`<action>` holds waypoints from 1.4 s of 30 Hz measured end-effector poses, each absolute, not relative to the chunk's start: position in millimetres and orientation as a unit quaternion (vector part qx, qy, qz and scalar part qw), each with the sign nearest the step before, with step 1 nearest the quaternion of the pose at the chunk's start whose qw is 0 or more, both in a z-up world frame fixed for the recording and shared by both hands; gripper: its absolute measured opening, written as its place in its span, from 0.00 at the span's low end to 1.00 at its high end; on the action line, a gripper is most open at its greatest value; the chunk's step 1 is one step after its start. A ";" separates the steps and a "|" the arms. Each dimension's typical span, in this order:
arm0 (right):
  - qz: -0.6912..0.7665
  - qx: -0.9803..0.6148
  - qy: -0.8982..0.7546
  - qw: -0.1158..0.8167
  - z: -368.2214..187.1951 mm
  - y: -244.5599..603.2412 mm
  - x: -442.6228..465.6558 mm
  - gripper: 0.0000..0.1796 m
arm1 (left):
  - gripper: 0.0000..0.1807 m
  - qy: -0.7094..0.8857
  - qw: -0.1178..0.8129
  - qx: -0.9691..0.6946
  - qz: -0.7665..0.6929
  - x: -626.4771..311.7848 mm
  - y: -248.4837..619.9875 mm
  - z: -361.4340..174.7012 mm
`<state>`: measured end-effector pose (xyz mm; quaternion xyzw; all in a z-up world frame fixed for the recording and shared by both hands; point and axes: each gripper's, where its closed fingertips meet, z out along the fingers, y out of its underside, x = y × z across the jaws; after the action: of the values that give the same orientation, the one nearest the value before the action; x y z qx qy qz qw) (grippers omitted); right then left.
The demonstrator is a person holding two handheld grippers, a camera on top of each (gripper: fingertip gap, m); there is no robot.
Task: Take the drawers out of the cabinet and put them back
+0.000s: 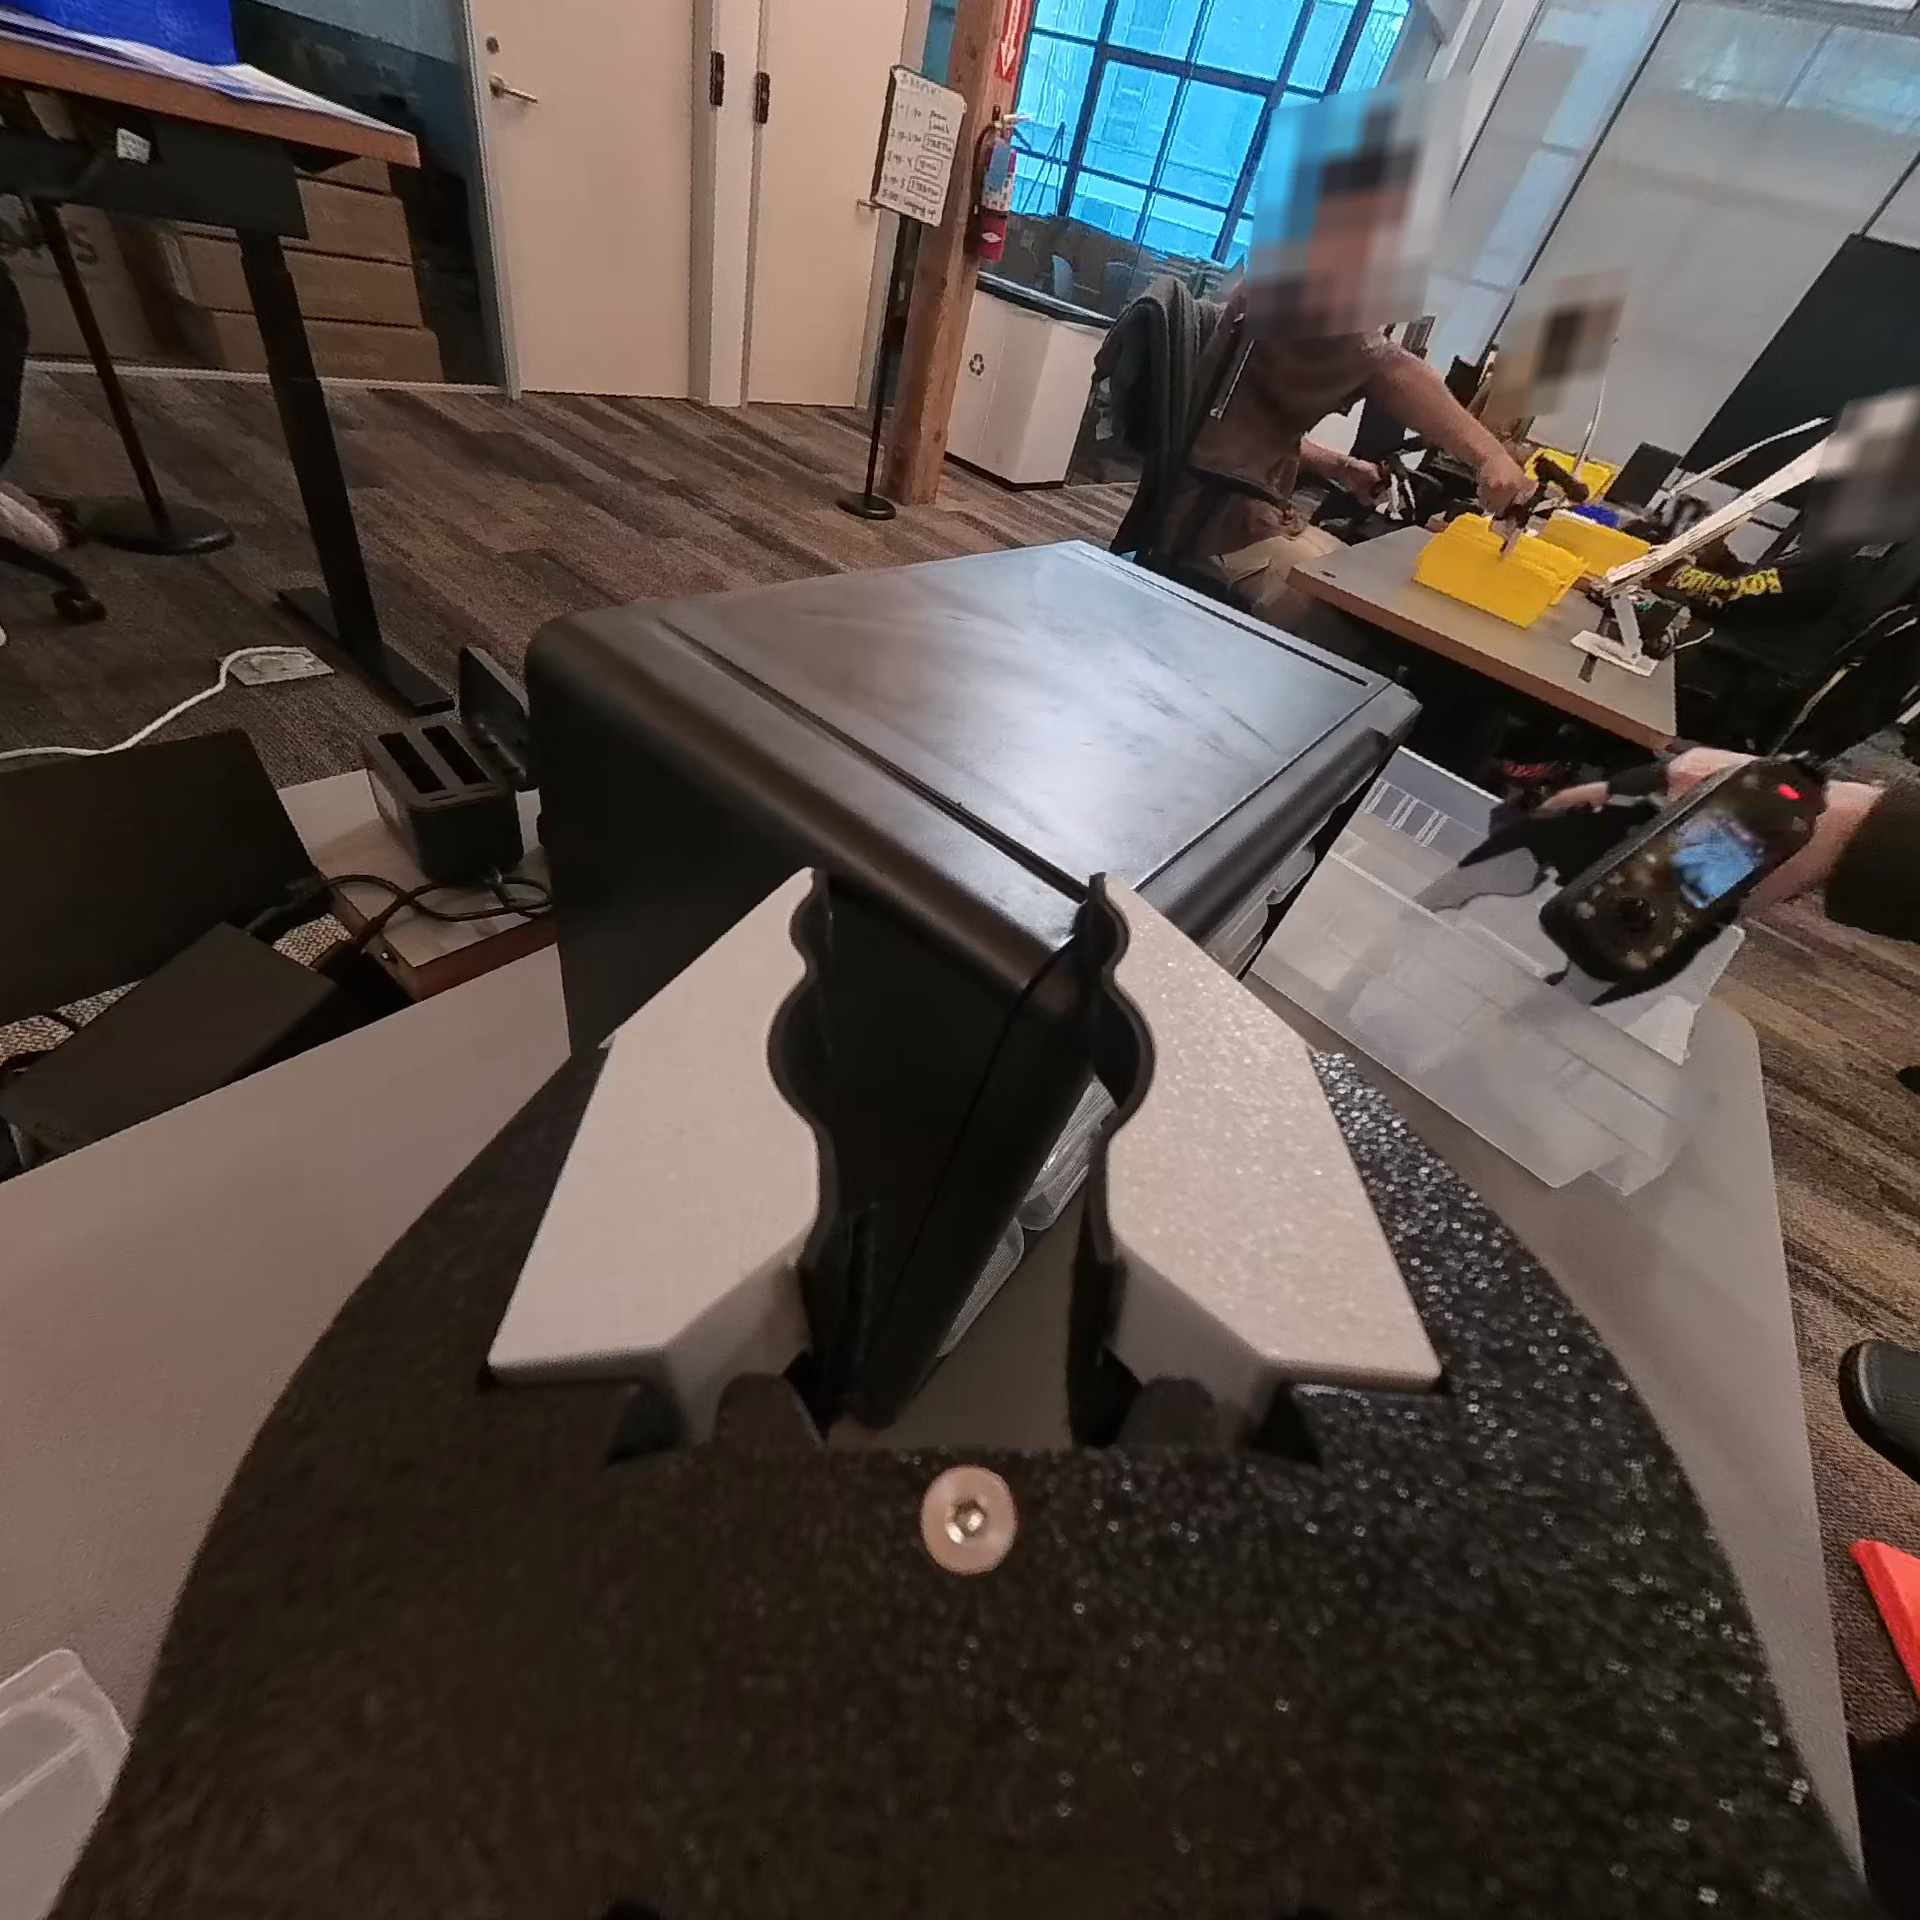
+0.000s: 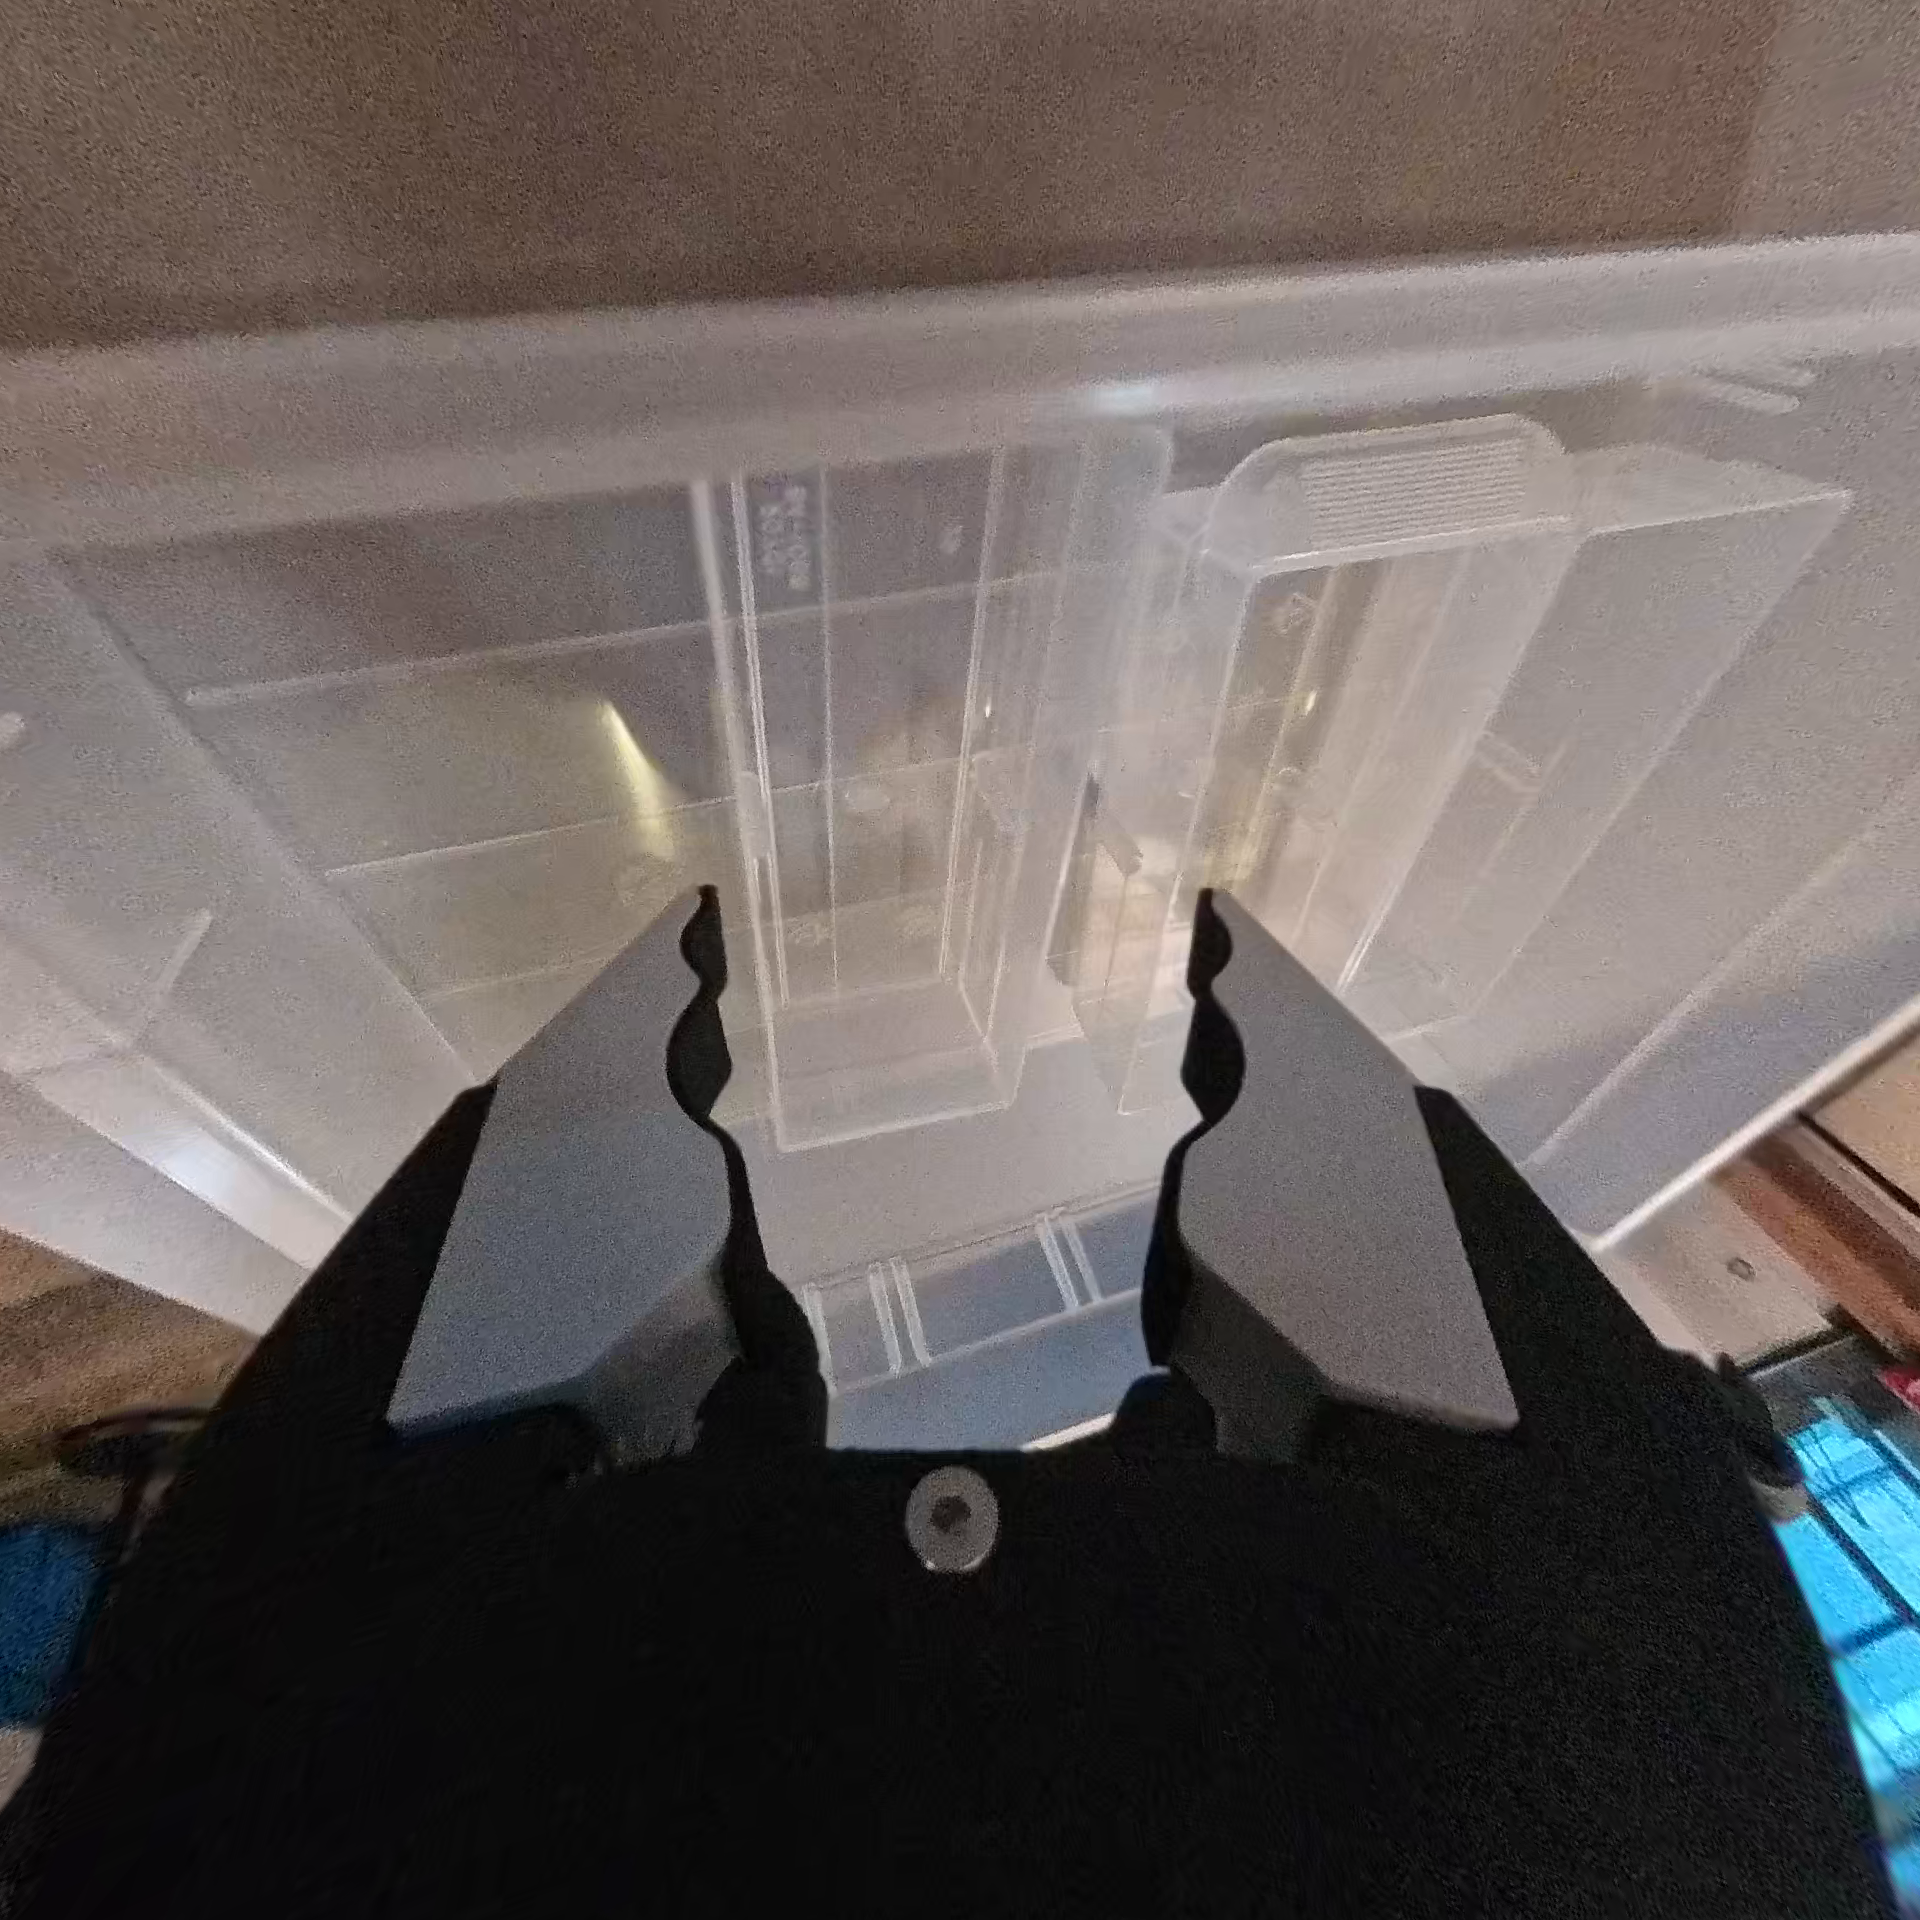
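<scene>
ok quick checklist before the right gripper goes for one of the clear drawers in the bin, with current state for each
1. Left gripper steadying the black cabinet: ok, its fingers straddle the cabinet's near corner edge.
2. Right gripper ready to grasp: ok, jaws wide apart and empty.
3. Drawers reachable: ok, two small clear drawers lie in the clear bin right below the fingertips.
4. Aligned on one drawer: not ok, the gap spans parts of both.
5. Free slot in the cabinet: cannot tell, its front barely shows.
6. Cabinet flat on the table: cannot tell, its base is hidden.
</scene>
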<state>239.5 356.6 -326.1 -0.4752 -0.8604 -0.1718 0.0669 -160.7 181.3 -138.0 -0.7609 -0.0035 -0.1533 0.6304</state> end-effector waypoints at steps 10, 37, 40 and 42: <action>-0.231 -0.447 -0.846 0.175 -316.8 379.7 223.8 0.61 | 0.25 -0.006 0.630 -0.761 -0.153 -161.4 181.6 -138.0; -0.309 -0.227 -0.767 0.514 -245.0 279.6 17.5 0.29 | 0.25 -0.008 0.630 -0.763 -0.146 -162.6 182.8 -138.3; -0.368 -0.194 -0.749 0.516 -247.3 289.1 16.8 0.19 | 0.25 -0.007 0.630 -0.763 -0.147 -162.4 182.7 -138.4; -0.366 -0.198 -0.756 0.505 -257.0 291.4 16.6 0.17 | 0.25 -0.007 0.630 -0.762 -0.148 -162.4 182.7 -138.3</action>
<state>16.6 291.4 -257.0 -0.1976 -0.7561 -0.3660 0.5053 -162.4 182.7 -138.3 -0.7623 -0.0067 -0.1485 0.6299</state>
